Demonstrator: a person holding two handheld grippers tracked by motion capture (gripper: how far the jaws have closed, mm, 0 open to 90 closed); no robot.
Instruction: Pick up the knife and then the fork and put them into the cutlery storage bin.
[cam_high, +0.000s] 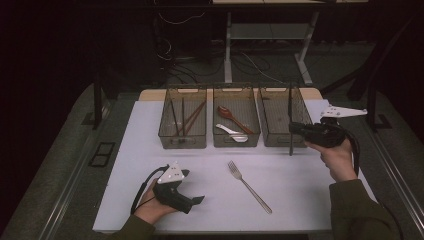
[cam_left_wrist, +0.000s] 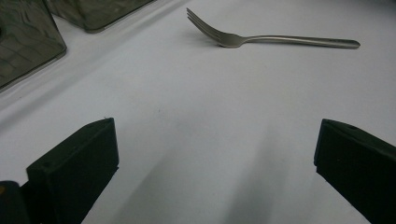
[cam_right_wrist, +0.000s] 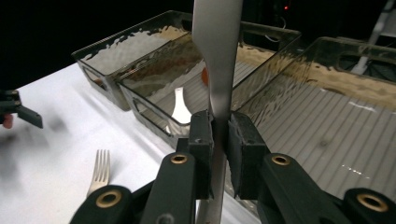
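White desk (cam_high: 300, 190): I had right gripper (cam_right_wrist: 219, 135) clamped on upright knife (cam_high: 290, 120) at right bin's (cam_high: 274, 142) front edge, left gripper (cam_left_wrist: 215, 158) jaws apart near front-left corner.

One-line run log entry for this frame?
right hand-held gripper: shut on metal utensil, upright over right bin | left hand-held gripper: open | fork: on table

- Left bin (cam_high: 183, 137): brown chopsticks (cam_high: 182, 116) lie inside.
- Middle bin (cam_high: 236, 140): a brown spoon (cam_high: 231, 117) beside a white spoon (cam_high: 231, 132).
- A fork (cam_high: 248, 186) lies on the white table (cam_high: 300, 200), tines toward the bins.
- Cables (cam_high: 250, 62) and desk legs (cam_high: 303, 61) on the floor beyond.
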